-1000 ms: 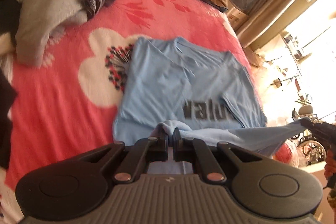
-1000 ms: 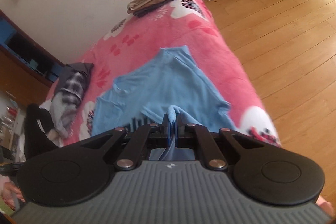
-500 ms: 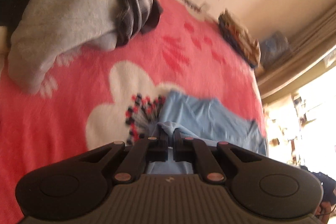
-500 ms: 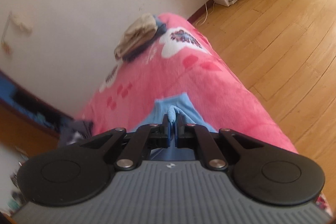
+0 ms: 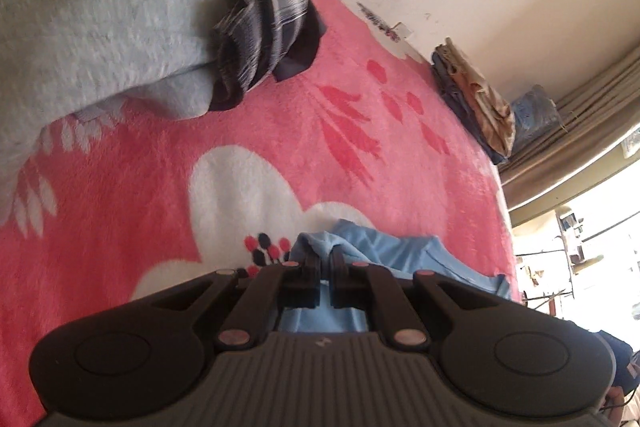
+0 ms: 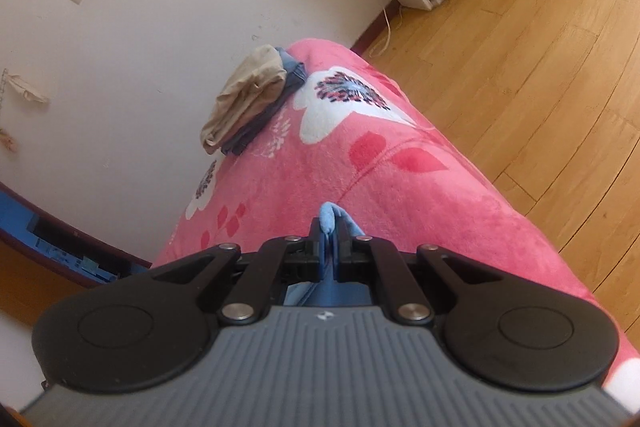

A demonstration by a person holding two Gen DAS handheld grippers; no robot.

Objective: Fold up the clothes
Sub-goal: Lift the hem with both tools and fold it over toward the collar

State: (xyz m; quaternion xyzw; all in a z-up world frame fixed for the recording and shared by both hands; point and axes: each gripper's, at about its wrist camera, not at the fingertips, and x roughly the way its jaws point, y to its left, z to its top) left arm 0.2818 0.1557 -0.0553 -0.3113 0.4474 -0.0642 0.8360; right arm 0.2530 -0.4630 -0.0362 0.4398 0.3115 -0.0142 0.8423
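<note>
A light blue T-shirt point(image 5: 404, 251) lies on the pink flowered blanket point(image 5: 280, 131). Only its far part shows past my left gripper point(image 5: 326, 254), which is shut on a bunched edge of the cloth. In the right wrist view my right gripper point(image 6: 329, 227) is shut on another pinch of the same blue T-shirt point(image 6: 329, 217), whose fold sticks up between the pads. The rest of the shirt is hidden under both gripper bodies. Both grippers sit low over the blanket.
A heap of unfolded clothes, grey fleece point(image 5: 104, 15) and dark plaid point(image 5: 268, 27), lies at the far left. A folded beige and blue stack point(image 6: 252, 103) rests by the wall at the bed's far end. Wooden floor point(image 6: 520, 67) runs along the bed's right edge point(image 6: 460, 155).
Both grippers have carried the shirt's edge forward and down over the garment. The printed front, open before, is now covered, and the clothes heap and folded stack look nearer.
</note>
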